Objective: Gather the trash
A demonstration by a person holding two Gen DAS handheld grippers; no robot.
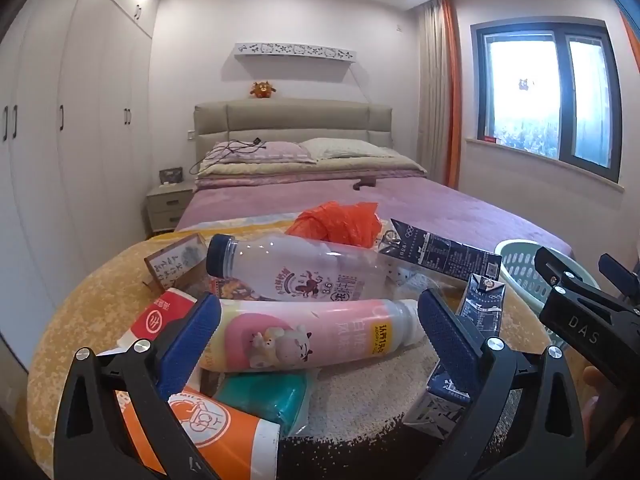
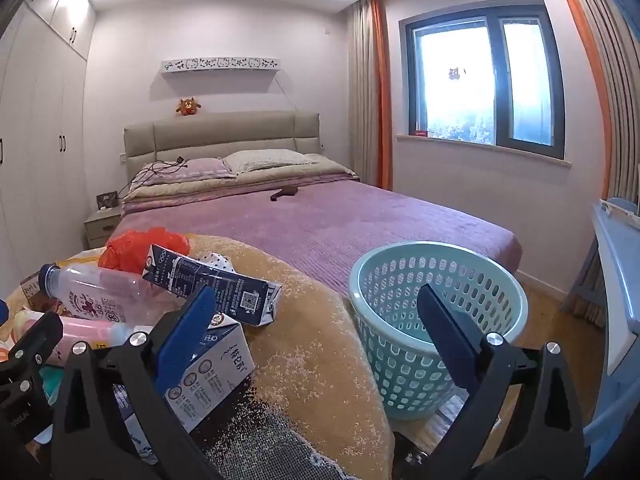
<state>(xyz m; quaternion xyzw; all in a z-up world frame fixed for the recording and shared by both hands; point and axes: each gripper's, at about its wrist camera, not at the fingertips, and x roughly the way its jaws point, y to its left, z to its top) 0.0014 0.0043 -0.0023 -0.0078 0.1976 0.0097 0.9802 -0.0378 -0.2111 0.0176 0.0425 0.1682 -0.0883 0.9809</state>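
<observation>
Trash pile on yellow blanket [image 1: 80, 300] at bed foot: 2 plastic bottles, pink bottle [image 1: 304, 336] and clear bottle [image 1: 296, 268]; 3 dark-blue milk cartons visible, incl. long carton [image 2: 212, 284] and boxy carton [image 2: 212, 368]; 1 orange bag [image 1: 340, 220]. 1 teal basket [image 2: 436, 320] on floor beside bed, nothing visible inside. Left gripper [image 1: 320, 336] wide open, fingers either side of pink bottle, contact unclear. Right gripper [image 2: 316, 340] wide open, holding nothing.

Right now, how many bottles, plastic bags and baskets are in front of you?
Bottles: 2, a clear bottle and a pink bottle
Plastic bags: 1, an orange bag
Baskets: 1, a pale green basket
Total: 4
</observation>
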